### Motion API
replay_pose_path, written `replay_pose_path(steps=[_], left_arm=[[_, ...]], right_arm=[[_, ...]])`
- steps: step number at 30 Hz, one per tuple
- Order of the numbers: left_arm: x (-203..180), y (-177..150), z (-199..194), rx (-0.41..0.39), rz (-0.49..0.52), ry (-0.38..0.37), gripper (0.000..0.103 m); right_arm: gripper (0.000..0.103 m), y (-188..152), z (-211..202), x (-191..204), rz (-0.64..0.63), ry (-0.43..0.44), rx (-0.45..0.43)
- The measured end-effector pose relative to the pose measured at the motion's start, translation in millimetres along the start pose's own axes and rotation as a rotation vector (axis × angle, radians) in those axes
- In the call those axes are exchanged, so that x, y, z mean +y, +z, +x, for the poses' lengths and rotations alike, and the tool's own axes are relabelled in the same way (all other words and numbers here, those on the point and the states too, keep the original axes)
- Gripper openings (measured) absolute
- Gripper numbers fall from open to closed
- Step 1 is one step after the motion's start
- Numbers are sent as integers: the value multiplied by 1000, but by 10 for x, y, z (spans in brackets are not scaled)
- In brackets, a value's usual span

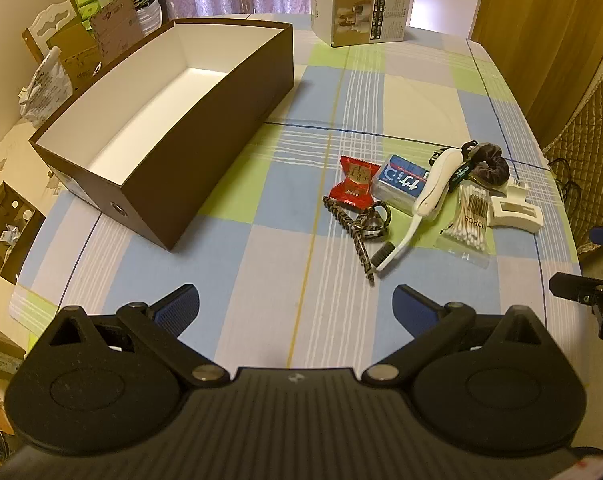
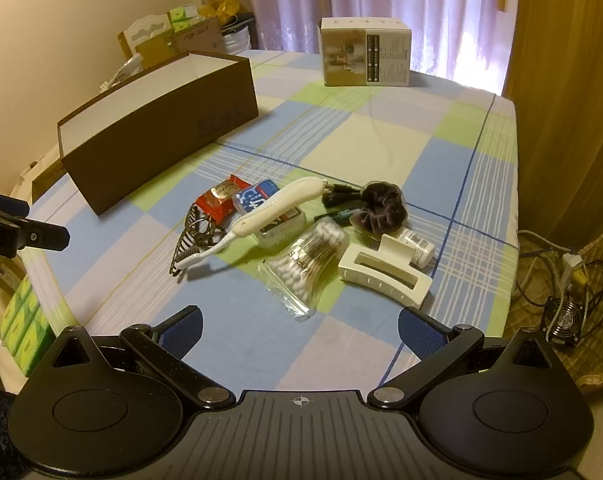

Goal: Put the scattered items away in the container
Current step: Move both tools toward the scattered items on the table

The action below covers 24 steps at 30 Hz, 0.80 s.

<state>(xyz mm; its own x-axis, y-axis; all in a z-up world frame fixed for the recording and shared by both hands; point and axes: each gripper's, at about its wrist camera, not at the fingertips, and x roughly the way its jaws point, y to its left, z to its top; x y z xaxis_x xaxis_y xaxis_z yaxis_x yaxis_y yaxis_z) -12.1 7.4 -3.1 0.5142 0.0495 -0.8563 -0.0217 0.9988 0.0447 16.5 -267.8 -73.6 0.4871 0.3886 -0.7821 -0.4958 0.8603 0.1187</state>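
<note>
Checked cloth in blue, green and lilac covers the table (image 1: 261, 280), and from the left wrist view the left gripper (image 1: 295, 308) is seen spread wide and empty, with the brown box (image 1: 205, 120) lying bare inside to the left and the pile of small things lying well apart on the right. From the right wrist view the right gripper (image 2: 299, 328) is likewise held apart over the cloth, near the bag of cotton swabs (image 2: 307, 256), the white hair claw (image 2: 385, 274), the white toothbrush (image 2: 261, 216) and the dark scrunchie (image 2: 381, 208), all outside the box.

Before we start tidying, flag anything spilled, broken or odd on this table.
Nothing spilled or visibly broken. The items just lie heaped: the white toothbrush rests tilted across the blue pack, beside the cotton swab bag. The brown box sits empty.
</note>
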Motion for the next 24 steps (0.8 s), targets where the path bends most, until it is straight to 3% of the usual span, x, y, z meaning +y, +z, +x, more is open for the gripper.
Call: replay_pose_path(steps=[24], left_arm=[[-10, -27, 14, 19, -12, -9, 102]], right_arm=[[101, -24, 7, 23, -2, 5, 4]])
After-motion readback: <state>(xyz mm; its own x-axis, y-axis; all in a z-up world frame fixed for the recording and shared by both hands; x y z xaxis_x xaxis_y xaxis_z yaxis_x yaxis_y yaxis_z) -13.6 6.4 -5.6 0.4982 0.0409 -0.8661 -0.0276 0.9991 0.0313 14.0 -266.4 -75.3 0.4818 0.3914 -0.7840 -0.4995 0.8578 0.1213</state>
